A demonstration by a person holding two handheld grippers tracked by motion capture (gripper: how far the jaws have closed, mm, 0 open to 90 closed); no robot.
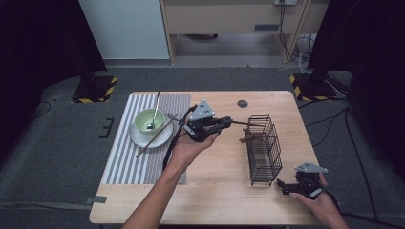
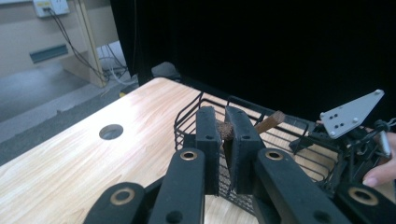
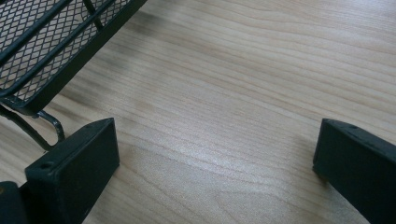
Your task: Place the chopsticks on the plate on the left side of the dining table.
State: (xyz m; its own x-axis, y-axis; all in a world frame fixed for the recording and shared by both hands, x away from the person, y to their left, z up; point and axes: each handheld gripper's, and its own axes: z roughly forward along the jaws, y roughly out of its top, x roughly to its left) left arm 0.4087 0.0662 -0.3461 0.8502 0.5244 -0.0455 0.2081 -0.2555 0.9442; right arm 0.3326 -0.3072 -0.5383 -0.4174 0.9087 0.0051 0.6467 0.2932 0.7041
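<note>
The wooden surface (image 1: pixel 215 162) carries a striped mat (image 1: pixel 129 157) on its left side and a black wire basket (image 1: pixel 263 148) right of centre. On the mat a white plate (image 1: pixel 143 138) holds a green bowl (image 1: pixel 145 119) with a spoon (image 1: pixel 155 112) in it. The left tongs (image 1: pixel 228 123) are clamped on a brown chopstick (image 2: pixel 227 130), whose tip pokes through the basket's top rim. The right tongs (image 3: pixel 215 158) stand wide apart with nothing between them, low over the bare wood just beside the basket's near corner.

bare tabletop (image 1: pixel 215 176) free; wire basket (image 1: pixel 264 148) blocks right.
</note>
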